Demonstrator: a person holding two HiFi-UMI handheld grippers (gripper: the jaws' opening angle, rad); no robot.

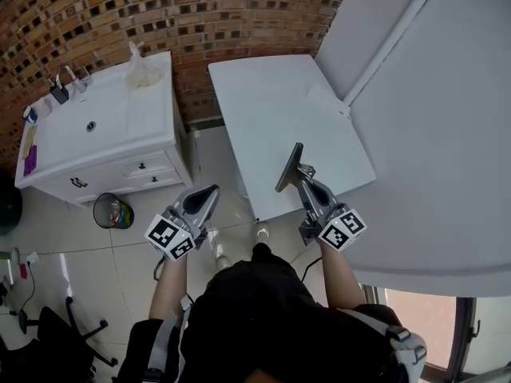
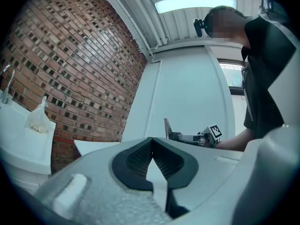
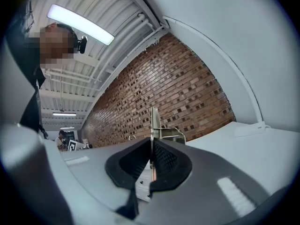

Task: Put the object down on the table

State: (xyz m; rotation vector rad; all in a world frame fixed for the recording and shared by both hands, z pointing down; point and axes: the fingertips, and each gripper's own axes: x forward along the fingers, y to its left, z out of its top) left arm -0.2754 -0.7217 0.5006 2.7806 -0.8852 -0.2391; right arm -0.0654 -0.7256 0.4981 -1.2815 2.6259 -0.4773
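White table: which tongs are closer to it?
Right. The right tongs reach over the near edge of the table; the left tongs hang above the floor, off its left side.

The thin flat object (image 1: 289,167) is unidentifiable.

"Any writing, brand or number to read here?"

"No, none that I can read. The only printed signs are black-and-white square markers. One set is on the marker cube (image 1: 170,236) of the left gripper (image 1: 206,195), the other on the marker cube (image 1: 343,230) of the right gripper (image 1: 302,170)."

"Do the markers carry letters or digits?"

"No, only blocky patterns. The right gripper's cube (image 2: 214,131) also shows in the left gripper view, and there too it's only a pattern."
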